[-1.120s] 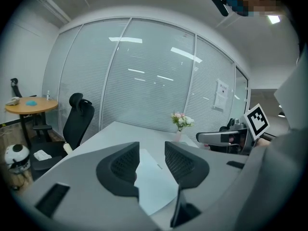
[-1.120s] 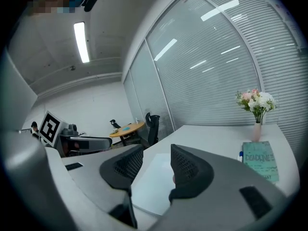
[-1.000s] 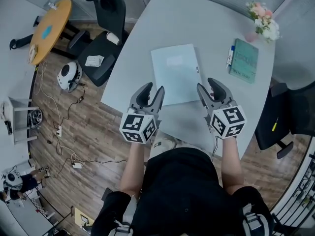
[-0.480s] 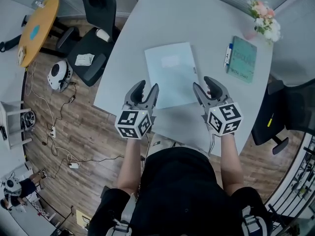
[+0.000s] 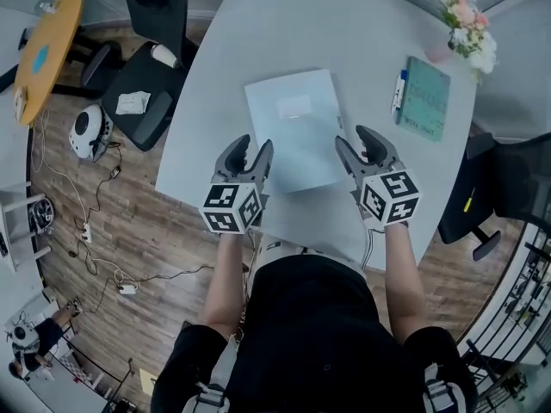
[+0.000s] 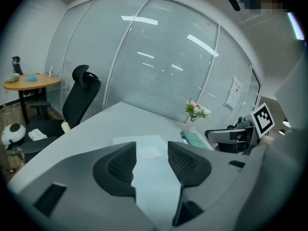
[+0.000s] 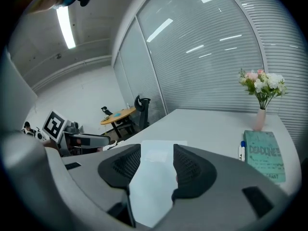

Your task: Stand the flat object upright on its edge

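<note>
A: On the worktop (image 5: 362,33), first entry?
B: Folder (image 5: 293,123), lying flat, long axis six to twelve.
A: Tools?
B: Left tool (image 5: 250,145) at its seven, right tool (image 5: 354,138) at its four, equally near. Jaws have just been opening; apart, nothing between them.

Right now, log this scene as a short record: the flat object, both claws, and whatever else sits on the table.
Flat object: pale blue folder, lying flat on the grey table, not yet upright
Left claw: open, just been opening, nothing between its jaws, by the folder's near left edge
Right claw: open, just been opening, nothing between its jaws, by the folder's near right edge
Contact with folder: cannot tell
Other items: teal book, pen beside it, flowers
</note>
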The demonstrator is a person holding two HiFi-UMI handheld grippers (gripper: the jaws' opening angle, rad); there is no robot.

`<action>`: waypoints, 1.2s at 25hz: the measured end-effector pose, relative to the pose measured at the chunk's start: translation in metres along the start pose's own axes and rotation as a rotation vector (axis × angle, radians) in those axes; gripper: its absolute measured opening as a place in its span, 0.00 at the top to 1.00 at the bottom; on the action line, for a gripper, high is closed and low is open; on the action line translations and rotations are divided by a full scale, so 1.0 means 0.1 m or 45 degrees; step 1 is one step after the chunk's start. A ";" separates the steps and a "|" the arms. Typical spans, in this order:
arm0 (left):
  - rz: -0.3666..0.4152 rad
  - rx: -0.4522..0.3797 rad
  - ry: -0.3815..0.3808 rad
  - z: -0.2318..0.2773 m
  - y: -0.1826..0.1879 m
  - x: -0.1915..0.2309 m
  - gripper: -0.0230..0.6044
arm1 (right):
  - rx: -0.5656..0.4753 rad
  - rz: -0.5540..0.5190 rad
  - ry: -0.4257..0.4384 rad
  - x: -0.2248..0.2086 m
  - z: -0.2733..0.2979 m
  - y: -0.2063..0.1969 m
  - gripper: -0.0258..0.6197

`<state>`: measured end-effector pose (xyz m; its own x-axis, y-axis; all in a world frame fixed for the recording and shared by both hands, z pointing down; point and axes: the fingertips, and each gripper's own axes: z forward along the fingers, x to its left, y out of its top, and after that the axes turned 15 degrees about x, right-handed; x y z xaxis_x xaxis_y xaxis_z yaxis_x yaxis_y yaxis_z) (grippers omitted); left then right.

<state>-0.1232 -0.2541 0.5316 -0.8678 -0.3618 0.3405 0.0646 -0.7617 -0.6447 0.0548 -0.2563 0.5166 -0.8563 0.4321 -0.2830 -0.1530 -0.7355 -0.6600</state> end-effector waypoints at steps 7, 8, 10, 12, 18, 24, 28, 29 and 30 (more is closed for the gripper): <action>-0.041 0.073 -0.022 0.30 -0.06 0.23 0.65 | 0.062 0.036 -0.019 -0.14 0.36 -0.03 0.63; -0.048 0.083 -0.024 0.34 -0.07 0.26 0.65 | 0.071 0.040 -0.021 -0.16 0.41 -0.04 0.63; -0.060 0.103 -0.031 0.43 -0.09 0.33 0.65 | 0.089 0.047 -0.025 -0.20 0.51 -0.06 0.62; -0.067 0.123 -0.034 0.51 -0.11 0.38 0.64 | 0.106 0.056 -0.028 -0.24 0.61 -0.07 0.62; -0.122 0.173 -0.043 0.75 -0.20 0.53 0.63 | 0.163 0.094 -0.050 -0.41 0.91 -0.14 0.62; -0.168 0.206 -0.041 0.93 -0.29 0.67 0.62 | 0.213 0.115 -0.068 -0.55 1.13 -0.23 0.61; -0.193 0.222 -0.040 1.06 -0.35 0.73 0.62 | 0.235 0.118 -0.073 -0.64 1.26 -0.26 0.61; -0.203 0.225 -0.038 1.09 -0.36 0.75 0.62 | 0.242 0.118 -0.074 -0.67 1.30 -0.27 0.61; -0.213 0.227 -0.035 1.12 -0.38 0.77 0.62 | 0.249 0.118 -0.075 -0.68 1.33 -0.27 0.61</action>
<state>-0.1374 -0.3134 0.6587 -0.8601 -0.2351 0.4527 0.0091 -0.8943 -0.4474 0.0518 -0.3354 0.6469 -0.8976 0.3310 -0.2910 -0.1602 -0.8602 -0.4841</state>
